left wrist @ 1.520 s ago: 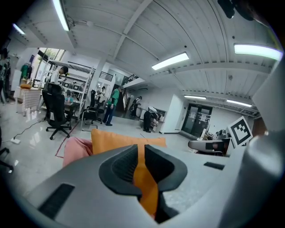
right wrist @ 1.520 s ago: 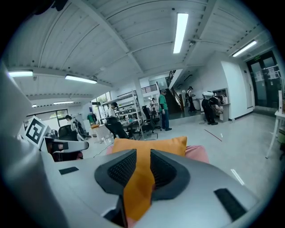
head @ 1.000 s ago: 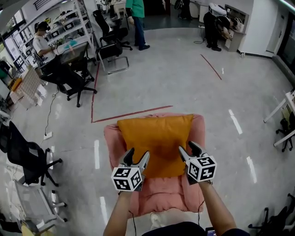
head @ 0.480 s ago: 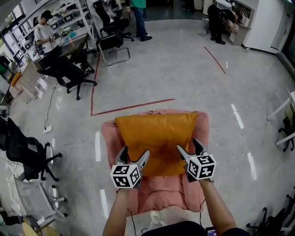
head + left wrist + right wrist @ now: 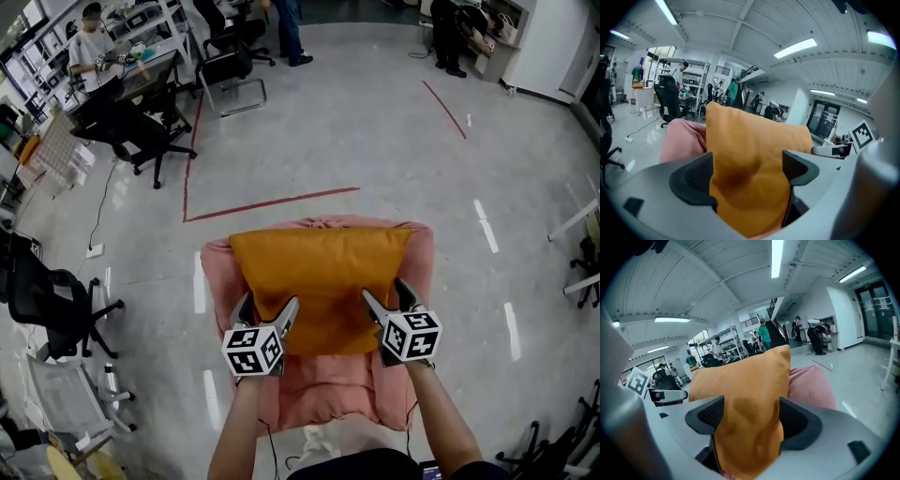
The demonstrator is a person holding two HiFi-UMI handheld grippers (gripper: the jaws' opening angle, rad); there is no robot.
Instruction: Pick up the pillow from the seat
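Observation:
An orange pillow [image 5: 319, 272] leans on the back of a pink armchair [image 5: 328, 398], its lower edge on the seat. My left gripper [image 5: 269, 314] is at its lower left corner and my right gripper [image 5: 386, 302] at its lower right corner. In the left gripper view the pillow [image 5: 750, 140] fills the gap of the left gripper [image 5: 747, 173], whose jaws are opening; a dark dimple marks the cloth. In the right gripper view the pillow [image 5: 745, 380] likewise sits between the opening jaws of the right gripper [image 5: 747, 418]. The pads look eased off the cloth.
Black office chairs [image 5: 141, 141] stand at the far left, with another one [image 5: 47, 300] closer by. A red tape line [image 5: 272, 204] runs on the grey floor behind the armchair. A person [image 5: 94, 42] sits at desks in the far left corner.
Both pairs of jaws stand wider around the pillow's lower corners than a second ago. The grippers have edged slightly forward along the pillow, which still rests on the armchair.

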